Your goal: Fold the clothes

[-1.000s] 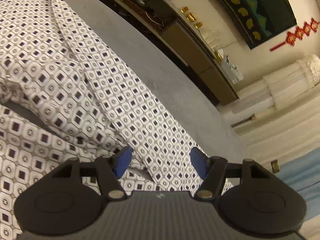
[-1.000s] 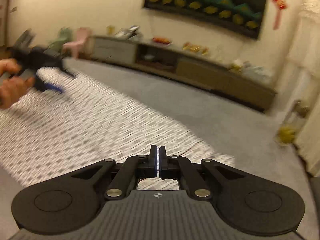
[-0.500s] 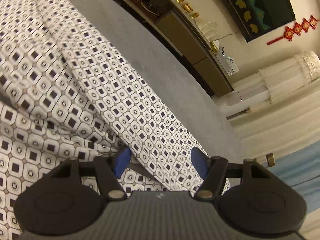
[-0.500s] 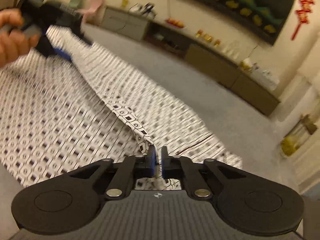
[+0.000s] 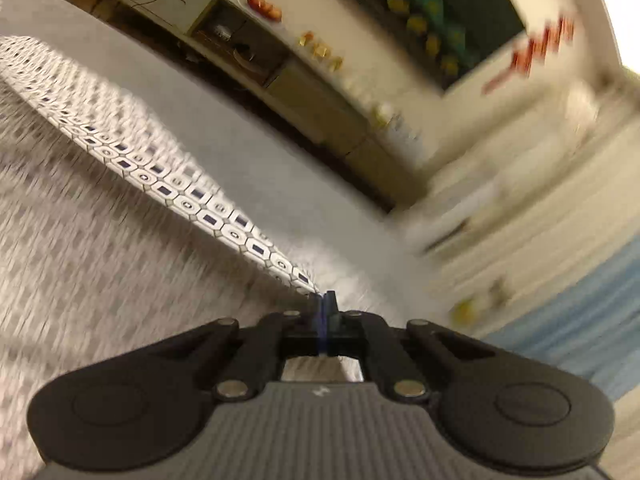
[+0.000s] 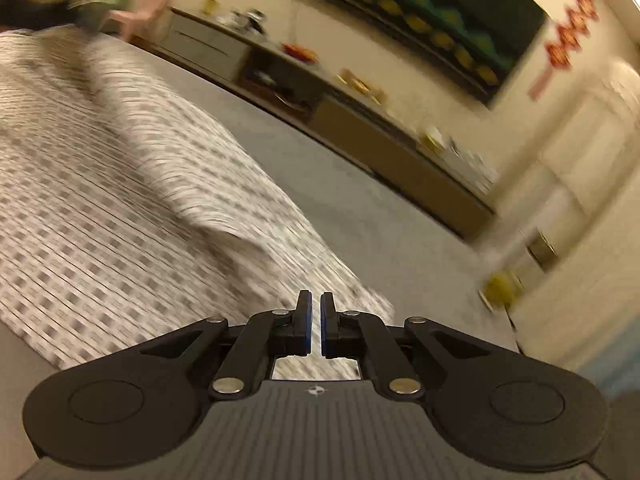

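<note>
A long low cabinet (image 6: 360, 120) stands against the far wall beyond the grey surface (image 6: 360, 216). Fruit (image 6: 298, 51) and small gold items (image 6: 356, 80) sit on its top. A dark hanging (image 6: 420, 12) and red ornament (image 6: 568, 28) are above it.

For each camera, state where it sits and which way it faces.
Left wrist: sits on the left gripper, looking down along its shut fingers at the patterned garment, pinched at its edge.
Right wrist: sits on the right gripper, facing the same garment on the grey surface; its fingers are shut.
Shared: the garment, the low cabinet and dark wall hanging.
</note>
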`<act>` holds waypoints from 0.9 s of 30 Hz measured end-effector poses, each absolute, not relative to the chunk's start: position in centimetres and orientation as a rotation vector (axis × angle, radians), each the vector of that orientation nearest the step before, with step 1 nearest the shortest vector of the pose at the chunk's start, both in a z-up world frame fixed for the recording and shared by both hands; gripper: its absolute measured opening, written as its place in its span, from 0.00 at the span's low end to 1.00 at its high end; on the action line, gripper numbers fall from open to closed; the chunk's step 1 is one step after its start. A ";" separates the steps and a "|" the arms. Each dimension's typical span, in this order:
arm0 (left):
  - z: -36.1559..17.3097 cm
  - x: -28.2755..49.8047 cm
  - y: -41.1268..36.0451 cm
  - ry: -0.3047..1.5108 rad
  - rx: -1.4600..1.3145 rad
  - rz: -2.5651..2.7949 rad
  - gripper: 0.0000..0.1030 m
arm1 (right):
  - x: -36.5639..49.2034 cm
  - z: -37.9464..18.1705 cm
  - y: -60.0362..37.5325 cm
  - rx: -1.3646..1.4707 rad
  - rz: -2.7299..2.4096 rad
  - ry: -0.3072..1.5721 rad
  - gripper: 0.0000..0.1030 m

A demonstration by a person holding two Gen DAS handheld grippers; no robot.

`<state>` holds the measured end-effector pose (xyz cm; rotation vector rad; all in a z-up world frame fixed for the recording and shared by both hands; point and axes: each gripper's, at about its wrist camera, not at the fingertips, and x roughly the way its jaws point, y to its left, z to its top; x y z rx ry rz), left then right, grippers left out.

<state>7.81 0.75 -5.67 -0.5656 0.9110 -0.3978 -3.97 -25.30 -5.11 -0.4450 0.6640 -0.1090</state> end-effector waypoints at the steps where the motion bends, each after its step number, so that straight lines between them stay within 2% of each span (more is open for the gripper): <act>1: -6.6 7.8 0.5 0.940 -0.558 -0.390 0.00 | -3.9 -5.3 -26.4 -0.393 -0.126 0.694 0.03; 4: -9.0 8.0 0.0 1.019 -0.546 -0.374 0.00 | -4.0 -5.4 -29.2 -0.198 -0.148 0.750 0.03; 6: -8.5 8.2 0.0 0.987 -0.555 -0.389 0.00 | -4.6 -5.0 -31.7 0.116 -0.102 0.740 0.08; 8: -7.7 8.5 0.1 0.944 -0.575 -0.405 0.00 | -5.1 -4.5 -34.2 0.430 -0.054 0.718 0.40; 9: -7.4 8.7 0.2 0.929 -0.586 -0.412 0.00 | -5.4 -4.5 -35.3 0.590 -0.028 0.705 0.68; 10: -7.1 8.6 0.4 0.918 -0.599 -0.416 0.00 | -5.5 -5.1 -36.1 0.738 0.001 0.700 0.79; 15: -6.8 8.2 1.4 0.875 -0.647 -0.435 0.00 | -4.5 -8.2 -35.1 1.070 0.121 0.791 0.79; 21: -5.9 8.2 1.9 0.834 -0.661 -0.458 0.00 | -1.6 -9.9 -34.1 1.088 0.020 0.846 0.78; 23: -5.6 8.3 1.7 0.826 -0.651 -0.461 0.00 | -0.9 -10.3 -34.1 1.102 -0.010 0.838 0.66; 24: -5.4 8.4 1.6 0.820 -0.644 -0.463 0.00 | -0.5 -10.2 -34.0 1.086 -0.024 0.835 0.44; 25: -5.3 8.4 1.4 0.815 -0.638 -0.465 0.00 | 0.0 -10.1 -33.8 1.053 -0.035 0.830 0.34; 27: -3.8 7.8 1.5 0.754 -0.612 -0.474 0.00 | 0.4 -9.1 -33.3 0.949 -0.036 0.790 0.07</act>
